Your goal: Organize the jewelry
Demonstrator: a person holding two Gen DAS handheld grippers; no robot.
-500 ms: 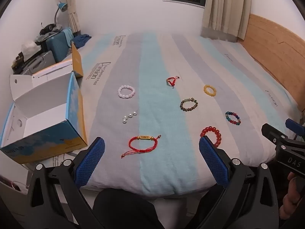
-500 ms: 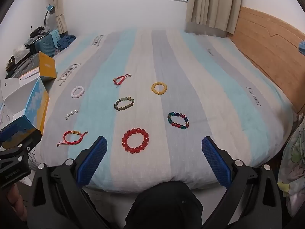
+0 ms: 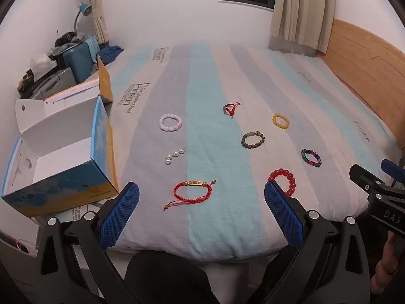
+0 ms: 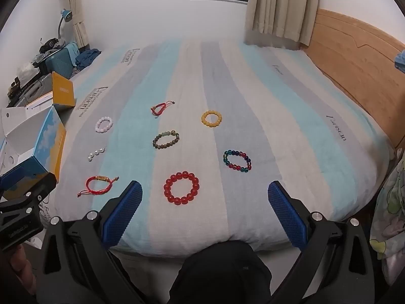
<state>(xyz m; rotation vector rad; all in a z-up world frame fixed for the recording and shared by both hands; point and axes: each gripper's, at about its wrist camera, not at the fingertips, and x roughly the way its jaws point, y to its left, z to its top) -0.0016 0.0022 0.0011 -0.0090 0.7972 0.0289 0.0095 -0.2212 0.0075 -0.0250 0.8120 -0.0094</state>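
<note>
White letters "DAS" stand on the black body of the right gripper point(image 3: 387, 197), seen at the edge of the left wrist view. The striped bedspread point(image 4: 227, 81) carries dark printed logos in several spots; one near the headboard side seems to read "Parisian", though I can't be sure. Print on the blue-and-yellow box point(image 3: 63, 195) is too small to read.

Lower centre of the frame: a red bead bracelet point(image 4: 181, 188). Right of it, a multicoloured one point(image 4: 237, 160). Above, olive-brown point(image 4: 165, 139) and yellow point(image 4: 211, 119) bracelets on a bedspread point(image 4: 227, 76) striped turquoise, grey and cream.
</note>
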